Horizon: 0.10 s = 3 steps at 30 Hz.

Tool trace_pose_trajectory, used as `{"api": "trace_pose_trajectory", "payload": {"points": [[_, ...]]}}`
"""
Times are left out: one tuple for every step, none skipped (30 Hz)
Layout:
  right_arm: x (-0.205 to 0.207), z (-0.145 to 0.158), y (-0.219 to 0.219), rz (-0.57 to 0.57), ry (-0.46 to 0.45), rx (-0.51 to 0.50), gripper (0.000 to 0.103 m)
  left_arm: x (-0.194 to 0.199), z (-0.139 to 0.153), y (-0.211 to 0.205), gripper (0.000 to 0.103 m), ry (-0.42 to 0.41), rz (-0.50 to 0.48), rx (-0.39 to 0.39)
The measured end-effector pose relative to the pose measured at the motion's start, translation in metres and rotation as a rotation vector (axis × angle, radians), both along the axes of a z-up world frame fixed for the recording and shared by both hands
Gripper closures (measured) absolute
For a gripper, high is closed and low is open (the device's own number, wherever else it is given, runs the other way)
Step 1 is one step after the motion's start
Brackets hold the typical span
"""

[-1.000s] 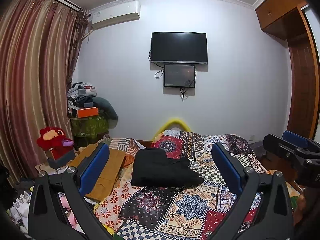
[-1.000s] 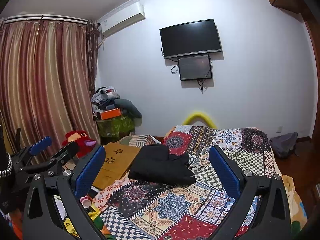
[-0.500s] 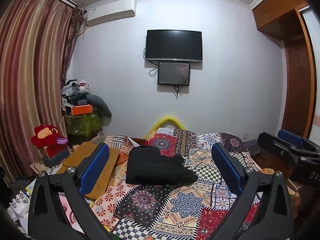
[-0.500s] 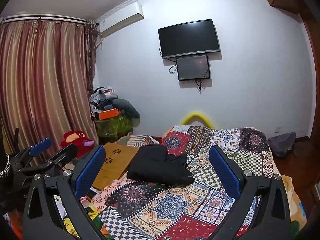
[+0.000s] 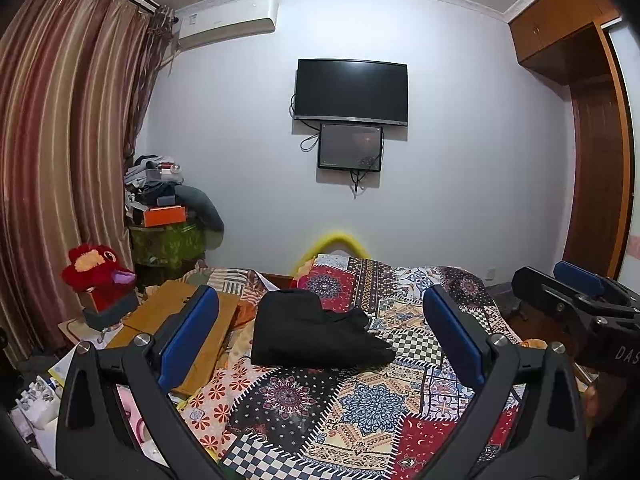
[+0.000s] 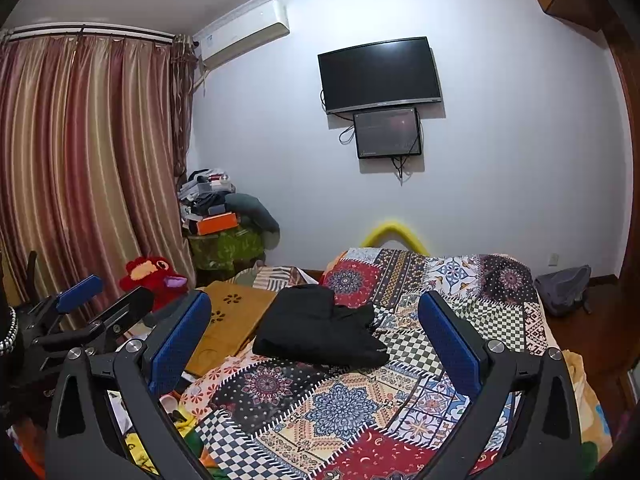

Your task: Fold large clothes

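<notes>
A: Grippers?
B: Left gripper [image 5: 320,334] and right gripper [image 6: 316,334] both spread wide, empty, held above the bed [image 5: 360,404].
A: Garment?
B: Black garment [image 5: 316,330] bundled mid-bed, straight ahead of both, well apart. Long axis runs left-right. Neither looks nearer.

Black tool [image 5: 320,332] frames, blue finger pads [image 5: 188,336], silver screws [image 5: 499,340]

Even indoor light, soft shadows under wall screens; sharp centre, strong fisheye bending, dark corners.
</notes>
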State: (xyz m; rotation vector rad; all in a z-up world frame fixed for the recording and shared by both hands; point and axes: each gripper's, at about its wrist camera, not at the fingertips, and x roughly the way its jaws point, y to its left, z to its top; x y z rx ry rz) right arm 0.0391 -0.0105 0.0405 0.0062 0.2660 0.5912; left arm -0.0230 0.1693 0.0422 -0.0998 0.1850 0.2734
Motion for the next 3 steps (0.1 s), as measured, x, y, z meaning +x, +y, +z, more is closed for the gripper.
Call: {"api": "trace_pose_trajectory", "payload": {"points": [[0.0, -0.0005, 0.0009, 0.0, 0.0, -0.003, 0.0, -0.0005, -0.0005, 0.0007, 0.0, -0.001, 0.001, -0.002], [0.0002, -0.0008, 0.0023, 0.0, 0.001, -0.007, 0.0, -0.0009, -0.001, 0.0021, 0.0, -0.001, 0.002, -0.005], [0.0014, -0.0008, 0.0037, 0.001, 0.002, -0.012, 0.0, -0.0013, -0.0017, 0.0039, 0.0, 0.0, 0.004, -0.008]]}}
